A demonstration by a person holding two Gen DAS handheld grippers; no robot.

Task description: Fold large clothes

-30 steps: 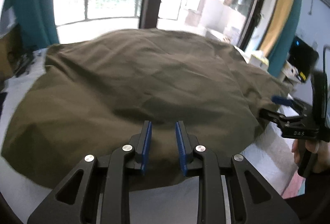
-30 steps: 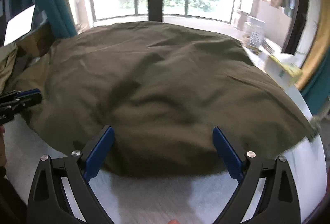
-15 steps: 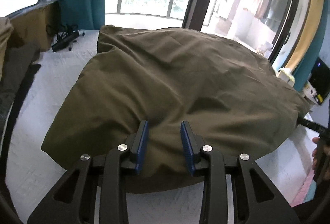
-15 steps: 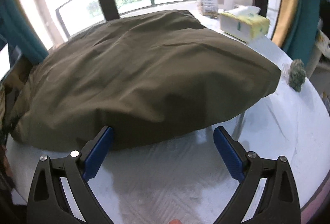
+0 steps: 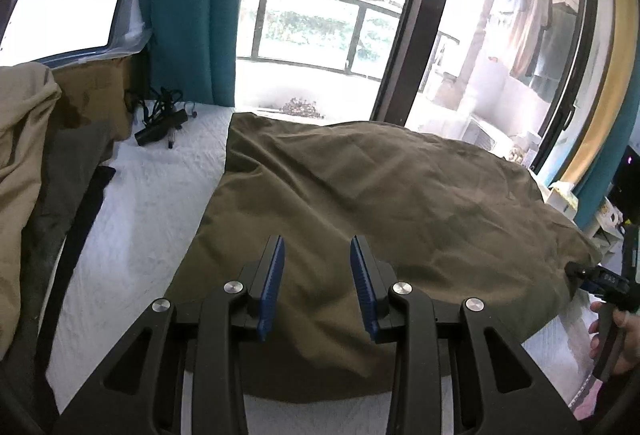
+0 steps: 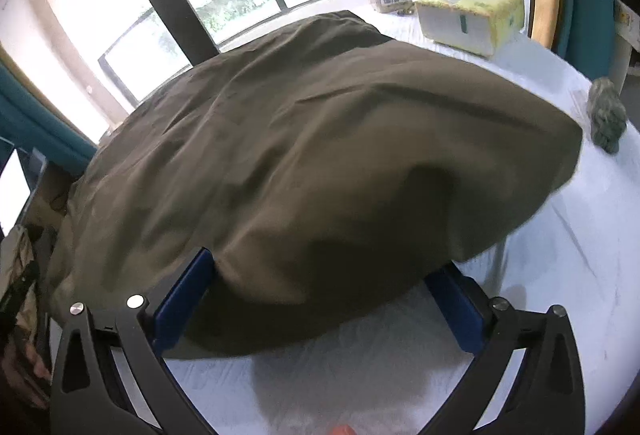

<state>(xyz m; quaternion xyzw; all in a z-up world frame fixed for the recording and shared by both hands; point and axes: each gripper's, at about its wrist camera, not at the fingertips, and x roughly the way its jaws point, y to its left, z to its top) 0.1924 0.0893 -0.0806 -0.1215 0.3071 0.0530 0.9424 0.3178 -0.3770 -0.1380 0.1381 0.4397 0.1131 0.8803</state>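
Olive-green garment [image 5: 392, 203] spread over white-covered table [image 5: 152, 203], puffed & wrinkled. L gripper [image 5: 316, 267] part spread above near hem, pinching nothing. R gripper [image 6: 320, 299] opening wide, straddling cloth edge, no pinch. Likely soft, light, floppy; best taken at corners/hem

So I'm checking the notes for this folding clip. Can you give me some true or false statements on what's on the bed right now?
1. The olive garment lies on a white sheet. True.
2. A tissue box sits beyond the garment. True.
3. The right tool is clamped shut. False: its jaws are opening wide, with the garment's edge between them.
4. The left tool holds a laptop. False: it sits over the garment, pads apart.
5. The curtain is red. False: teal.
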